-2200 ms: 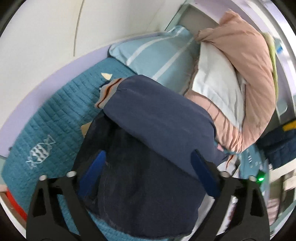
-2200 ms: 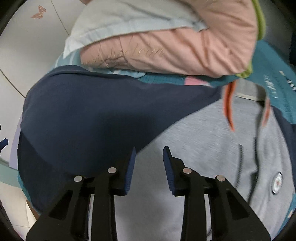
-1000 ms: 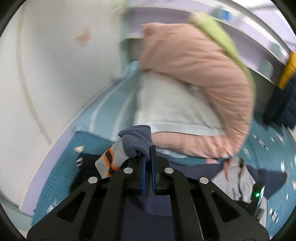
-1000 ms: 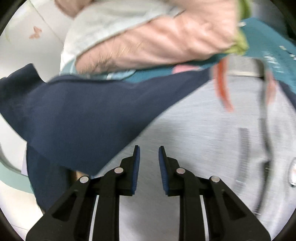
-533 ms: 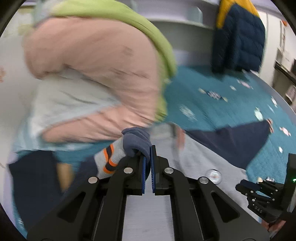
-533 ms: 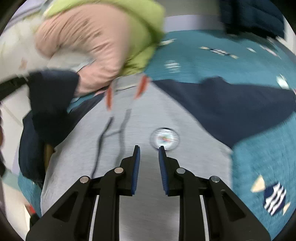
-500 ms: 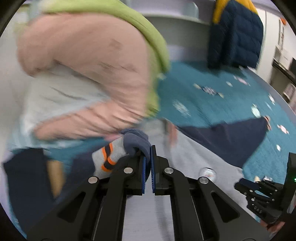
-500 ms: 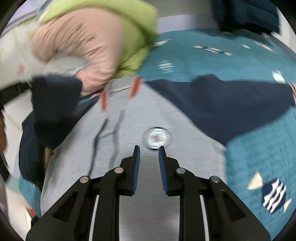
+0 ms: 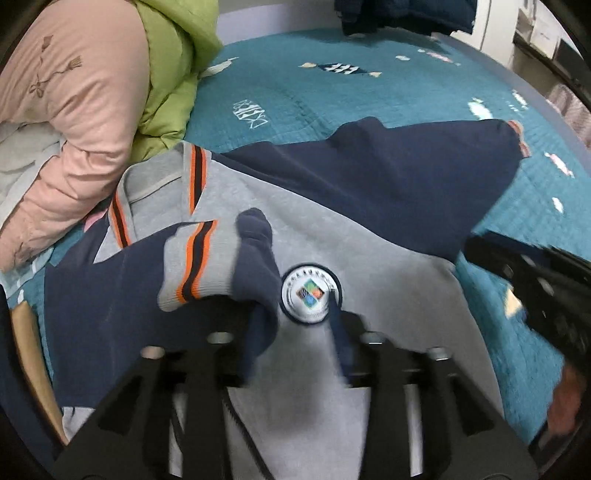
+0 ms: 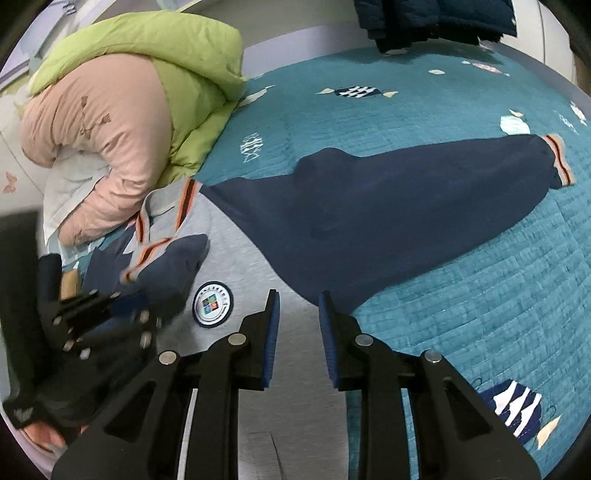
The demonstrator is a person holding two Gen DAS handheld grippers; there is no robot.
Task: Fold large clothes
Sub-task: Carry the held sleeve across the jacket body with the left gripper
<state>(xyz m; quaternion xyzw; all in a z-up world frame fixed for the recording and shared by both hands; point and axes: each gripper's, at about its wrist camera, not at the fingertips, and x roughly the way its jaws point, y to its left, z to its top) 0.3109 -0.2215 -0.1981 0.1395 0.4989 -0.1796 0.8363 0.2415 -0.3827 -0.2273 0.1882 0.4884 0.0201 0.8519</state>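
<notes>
The grey and navy jacket (image 9: 295, 229) lay spread front-up on the teal bed quilt (image 9: 332, 92), directly ahead of and beneath both of your grippers. Its round chest badge (image 9: 310, 293) sat just beyond your left gripper (image 9: 295, 332), between the two fingers. One navy sleeve (image 9: 110, 288) was folded in across the chest, its grey cuff with orange and black stripes (image 9: 188, 266) lying just ahead of your left gripper's left finger. Your left gripper's jaws had just been opening and stood apart, released; the bunched navy end of the sleeve still draped against the left finger, though the blur hid whether it touched the pad. The other navy sleeve (image 10: 388, 206) stretched out flat ahead and to the right of your right gripper (image 10: 297, 332). That gripper had just been opening slightly too; its jaws stood a little apart, holding nothing, above the jacket's grey side edge. Beyond the collar, far left of both grippers, lay a pink and green padded coat (image 10: 129, 110). A dark garment (image 10: 436, 22) hung at the bed's far end.
</notes>
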